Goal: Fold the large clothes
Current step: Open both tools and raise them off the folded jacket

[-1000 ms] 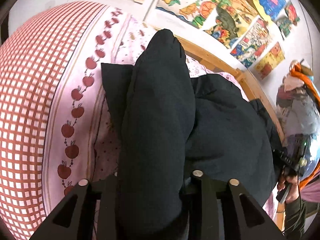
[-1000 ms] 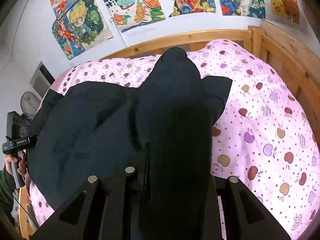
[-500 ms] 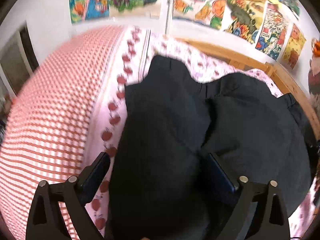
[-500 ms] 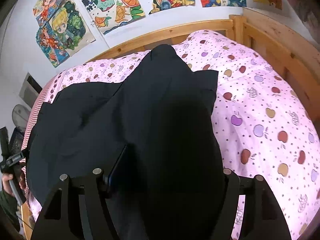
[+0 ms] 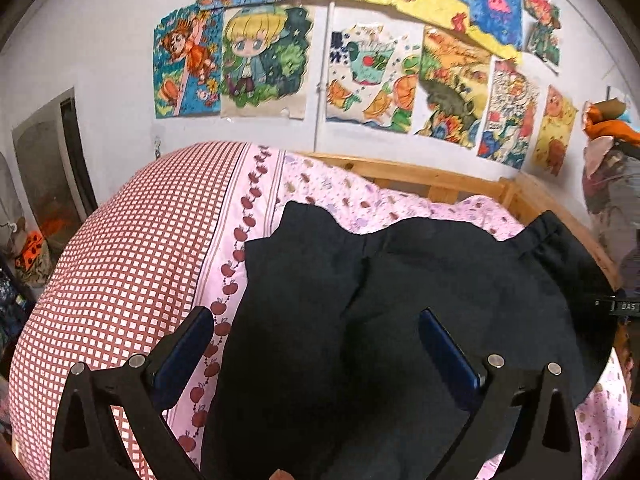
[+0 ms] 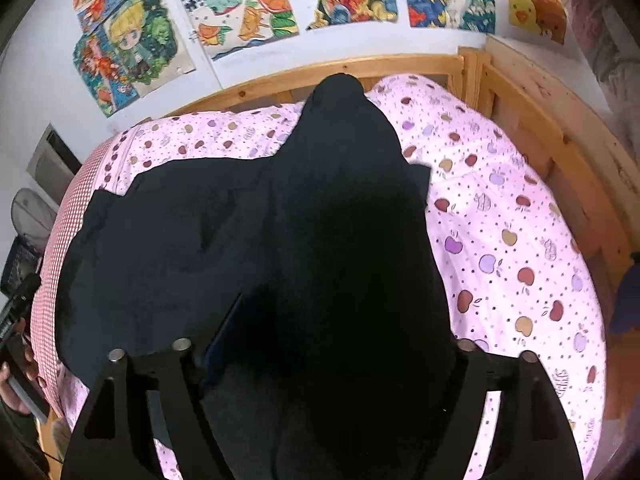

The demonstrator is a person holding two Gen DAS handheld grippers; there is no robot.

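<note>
A large black garment [image 5: 400, 300] lies spread on the bed. In the left wrist view my left gripper [image 5: 316, 344] is open, its blue-padded fingers [image 5: 188, 344] wide apart over the garment's near fold, holding nothing. In the right wrist view the garment [image 6: 248, 232] covers the middle of the bed, with a long dark fold running towards the headboard. My right gripper [image 6: 332, 340] is open; its left finger [image 6: 224, 332] shows, the right one is hidden by black cloth lying between the jaws.
The bed has a pink apple-print cover [image 6: 512, 240] and a red-checked part [image 5: 132, 264]. A wooden bed frame [image 6: 560, 152] runs along the back and right. Posters [image 5: 360, 72] hang on the wall. A person's hand [image 6: 16, 364] holds a device at the left edge.
Both grippers have opened and let go of the black cloth they held. Both have drawn back and tilted up, so more wall shows. The garment has settled flatter on the bed.
</note>
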